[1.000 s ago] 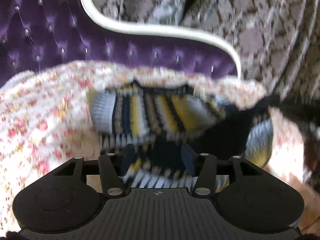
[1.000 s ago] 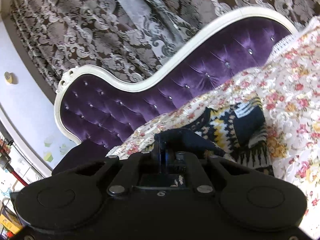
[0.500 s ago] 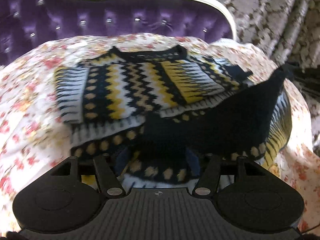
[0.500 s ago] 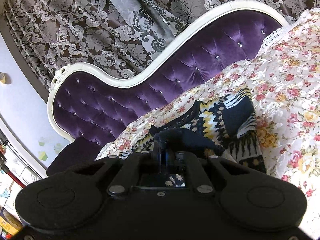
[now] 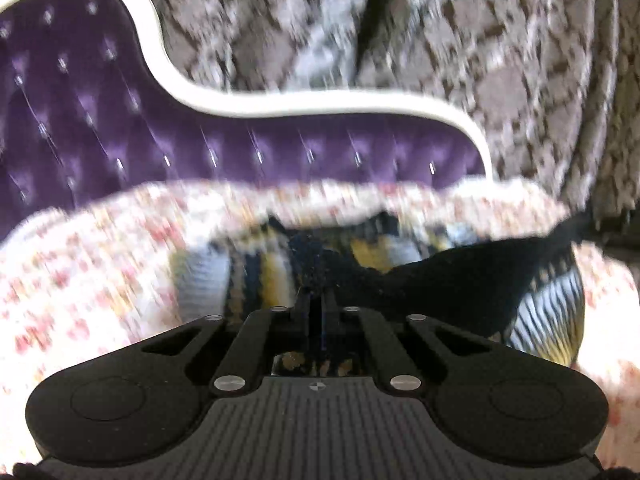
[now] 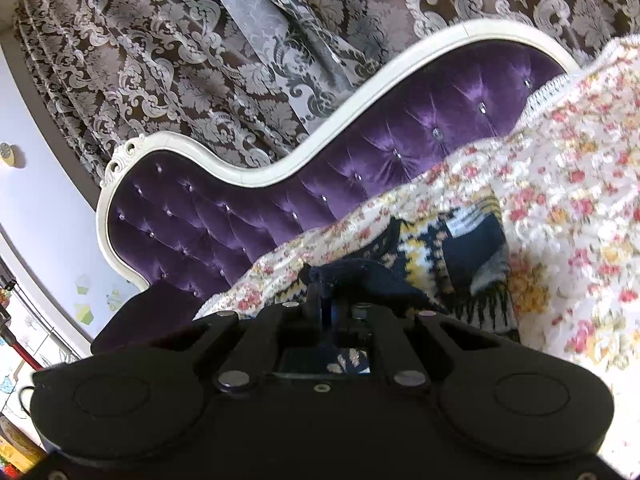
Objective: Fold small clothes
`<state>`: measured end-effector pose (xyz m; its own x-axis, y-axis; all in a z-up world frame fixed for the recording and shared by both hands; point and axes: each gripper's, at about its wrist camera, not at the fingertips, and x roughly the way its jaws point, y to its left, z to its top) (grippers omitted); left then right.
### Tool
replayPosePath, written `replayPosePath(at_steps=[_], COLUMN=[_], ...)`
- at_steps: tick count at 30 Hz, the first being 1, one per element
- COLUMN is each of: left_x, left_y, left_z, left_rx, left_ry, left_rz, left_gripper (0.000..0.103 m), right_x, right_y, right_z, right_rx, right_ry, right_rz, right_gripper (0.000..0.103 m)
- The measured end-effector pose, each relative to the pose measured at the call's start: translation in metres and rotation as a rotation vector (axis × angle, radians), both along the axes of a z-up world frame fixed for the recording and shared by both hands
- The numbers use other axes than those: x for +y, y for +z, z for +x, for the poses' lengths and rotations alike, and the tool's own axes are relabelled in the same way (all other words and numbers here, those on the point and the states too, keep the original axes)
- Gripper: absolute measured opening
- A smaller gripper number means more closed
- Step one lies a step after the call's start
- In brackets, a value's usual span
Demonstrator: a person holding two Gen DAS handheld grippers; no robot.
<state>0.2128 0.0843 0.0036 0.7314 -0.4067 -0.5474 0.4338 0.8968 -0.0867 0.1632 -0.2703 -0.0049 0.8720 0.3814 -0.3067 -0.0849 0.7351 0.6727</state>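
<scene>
A small knitted sweater (image 5: 276, 276) in navy, yellow and white zigzag lies on a floral bedspread (image 5: 92, 264). My left gripper (image 5: 319, 300) is shut on a dark fold of the sweater's near edge, which rises between its jaws; the view is blurred by motion. A dark stretch of the sweater (image 5: 460, 280) runs off to the right. In the right wrist view the sweater (image 6: 452, 256) lies ahead, and my right gripper (image 6: 322, 292) is shut on another dark fold of it, lifted a little off the bedspread (image 6: 580, 216).
A purple tufted headboard (image 5: 248, 148) with a white frame (image 6: 280, 168) stands behind the bed. Patterned brown and silver curtains (image 6: 224, 52) hang behind it. At the far left of the right wrist view is a pale wall (image 6: 36, 216) with cluttered shelves low down.
My left gripper's jaws, open around the sweater's edge half a second ago, have shut on it, and the view has tilted up toward the headboard. My right gripper keeps its grip and has hardly moved.
</scene>
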Motion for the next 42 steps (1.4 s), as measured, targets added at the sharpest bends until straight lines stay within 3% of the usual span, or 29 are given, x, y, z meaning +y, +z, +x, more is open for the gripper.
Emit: replayPosePath(at_steps=[5,11,22,29,34,35,36,40,42], left_x=[0.001,-0.014,-0.023,-0.028,-0.026,-0.023,-0.021,-0.010,-0.005], left_y=[0.023,0.020,-0.038,-0.067,-0.082,-0.084,-0.085,-0.086,-0.082], left_z=[0.033,0.080,0.161,0.180,0.189,0.189,0.188,0.187,0.185], left_rx=[-0.093,-0.127,0.039,0.119,0.165,0.172,0.174,0.182,0.177], left_ry=[0.057,0.105,0.199,0.234,0.256,0.263,0.273,0.293,0.301], left_rz=[-0.024,0.015,0.050,0.111,0.174,0.174,0.173,0.149,0.142], left_gripper=[0.004,0.004,0.005,0.008,0.011,0.018,0.027,0.035,0.036], right_x=[0.000,-0.001,-0.001,-0.002,-0.008,-0.010,-0.012,-0.017,-0.015], right_y=[0.010,0.009,-0.050,-0.083,-0.098,-0.099,-0.100,-0.100,-0.092], right_z=[0.030,0.082,0.170,0.187,0.192,0.192,0.192,0.194,0.193], right_rx=[-0.042,-0.062,0.093,0.200,0.244,0.244,0.239,0.192,0.169], right_ry=[-0.013,-0.027,-0.033,-0.053,-0.069,-0.068,-0.064,-0.008,-0.014], right_rz=[-0.025,-0.069,-0.135,-0.151,-0.136,-0.120,-0.102,-0.021,-0.039], right_gripper=[0.012,0.012,0.013,0.013,0.022,0.022,0.027,0.068,0.081])
